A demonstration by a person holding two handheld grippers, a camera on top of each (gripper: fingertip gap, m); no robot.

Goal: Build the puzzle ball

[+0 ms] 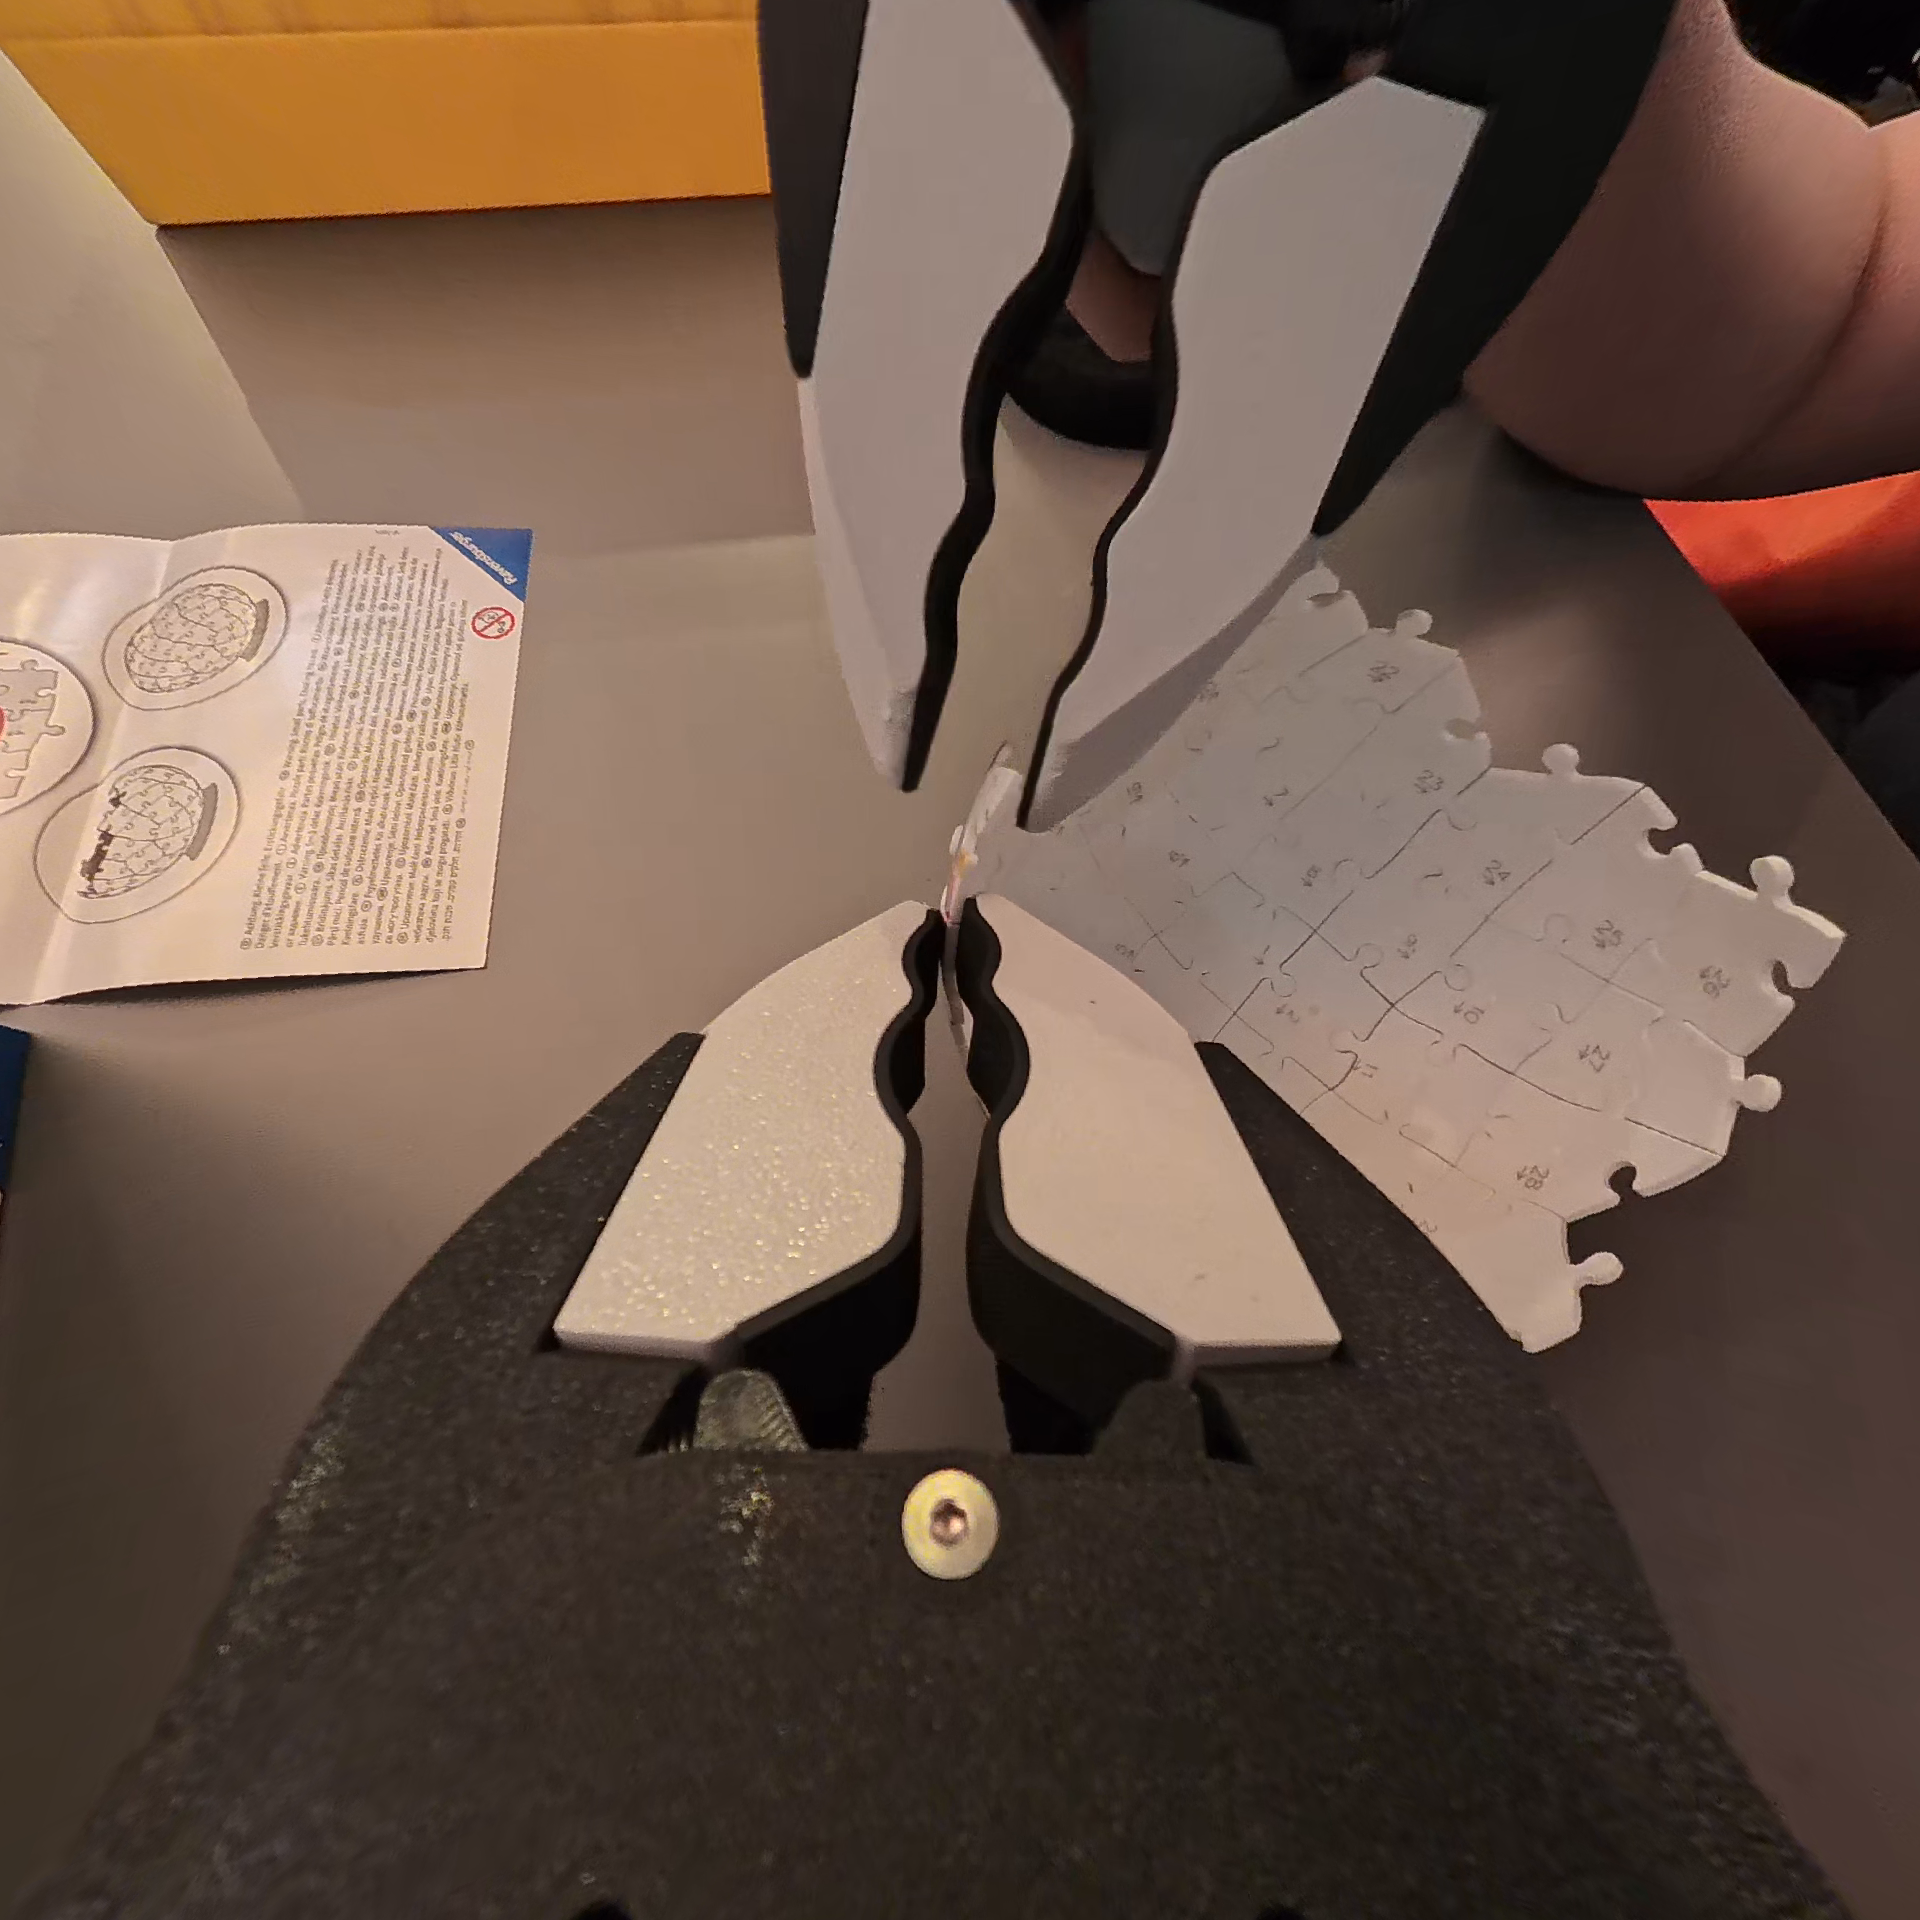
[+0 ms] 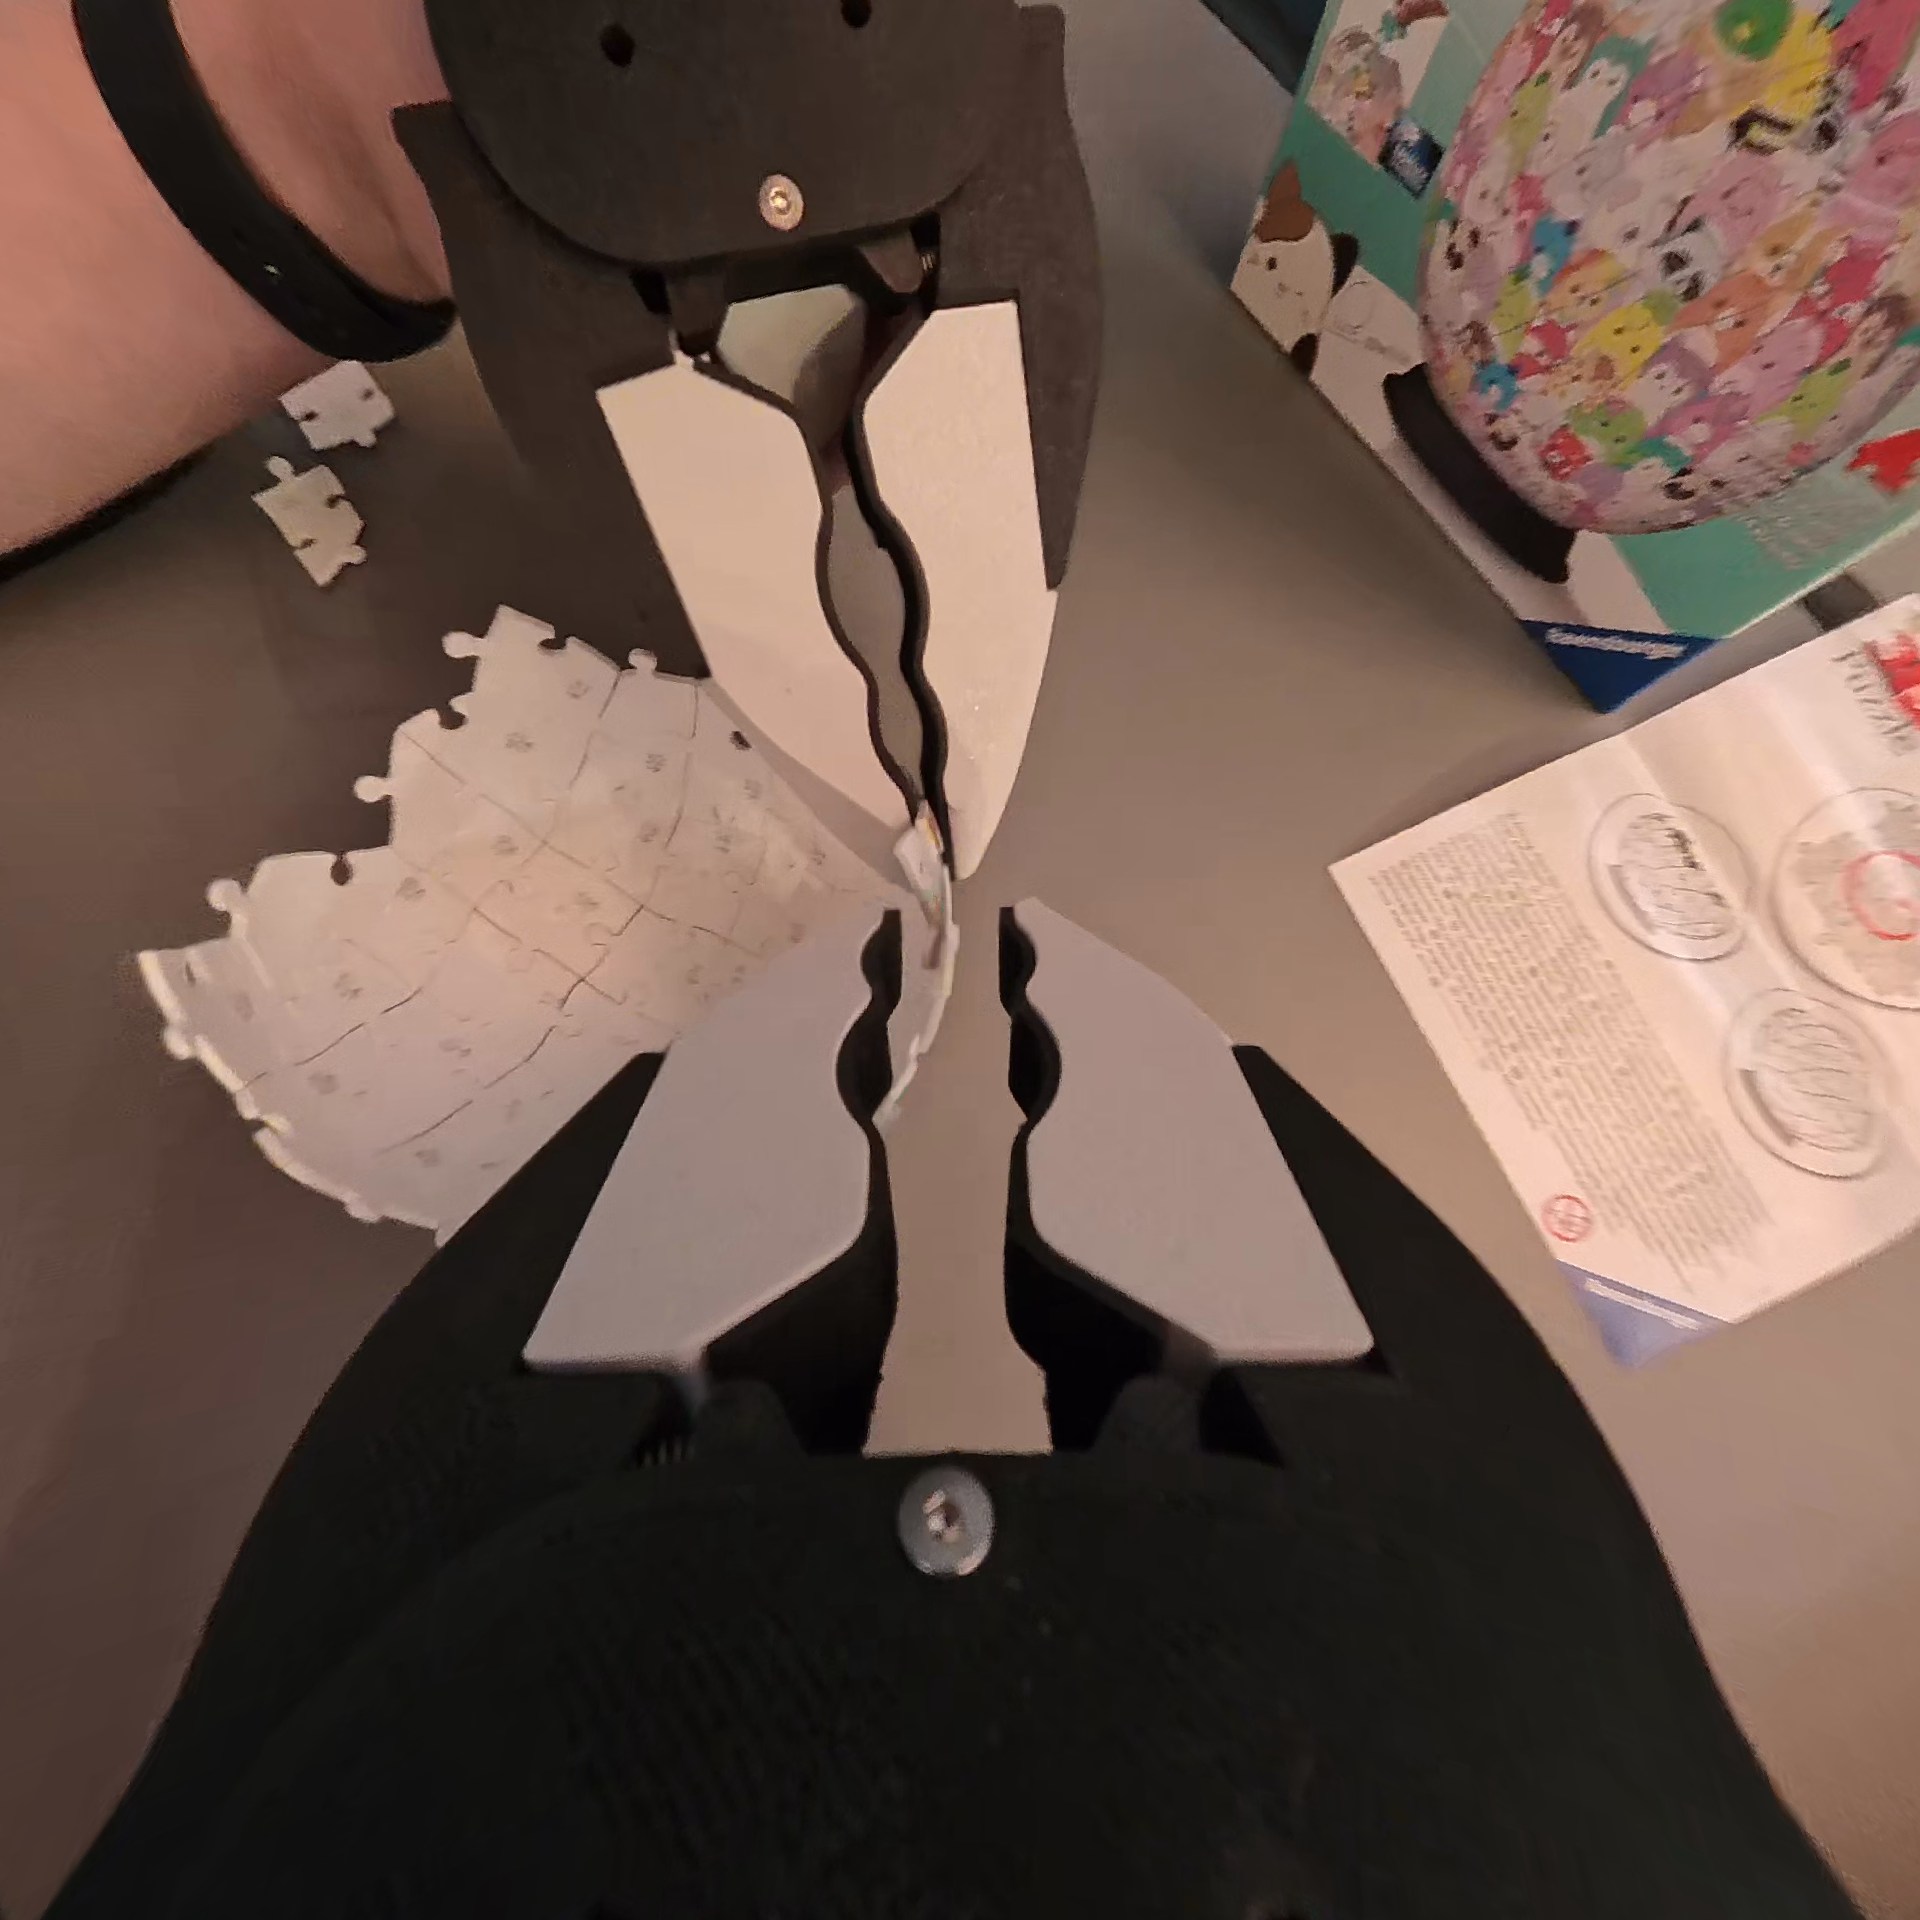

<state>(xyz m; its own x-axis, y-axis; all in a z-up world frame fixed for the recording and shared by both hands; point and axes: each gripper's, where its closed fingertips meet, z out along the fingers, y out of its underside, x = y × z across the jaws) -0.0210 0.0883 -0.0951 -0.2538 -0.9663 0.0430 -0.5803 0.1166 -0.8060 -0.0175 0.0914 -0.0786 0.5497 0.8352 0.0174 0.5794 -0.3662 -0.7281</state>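
Roughly a curved shell section (image 1: 1455, 987) is assembled, lying white side up on the table (image 1: 520, 416). Your left gripper (image 1: 948, 925) pinches its edge; your right gripper (image 2: 948, 925) stands apart. Two loose pieces (image 2: 312, 468) remain visible.

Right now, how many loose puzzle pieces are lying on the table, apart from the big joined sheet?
2. One loose piece lies by the person's wrist; the other lies just below it, both beyond the joined sheet. More may be hidden behind the grippers or out of view.

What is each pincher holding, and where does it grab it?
The left gripper pinches the joined puzzle sheet by its narrow end, edge-on between the jaws. The right gripper is open, holding nothing.
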